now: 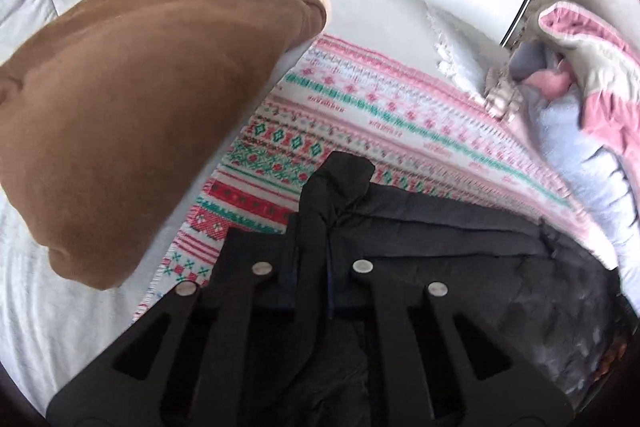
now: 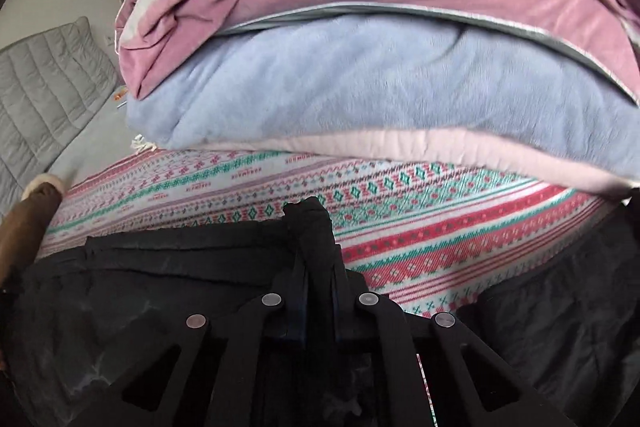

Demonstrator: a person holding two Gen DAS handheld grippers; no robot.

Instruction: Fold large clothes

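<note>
i'm pinching a black coat [image 1: 440,227] in both tongs — left tongs [image 1: 320,227] and right tongs [image 2: 316,247] each clamping a bunched edge — while it's lying on the patterned blanket [image 1: 360,115].

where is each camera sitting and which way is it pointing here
Left wrist view: sits on the left hand-held gripper, angled down over a black quilted garment pinched in its shut jaws; a brown fleece-lined coat lies to its left.
Right wrist view: sits on the right hand-held gripper, angled down, also shut on the black garment, facing a stack of folded pink and pale blue blankets.
Shared: the black garment, the red, green and white patterned blanket and the blanket stack. No hand or sleeve shows.
</note>
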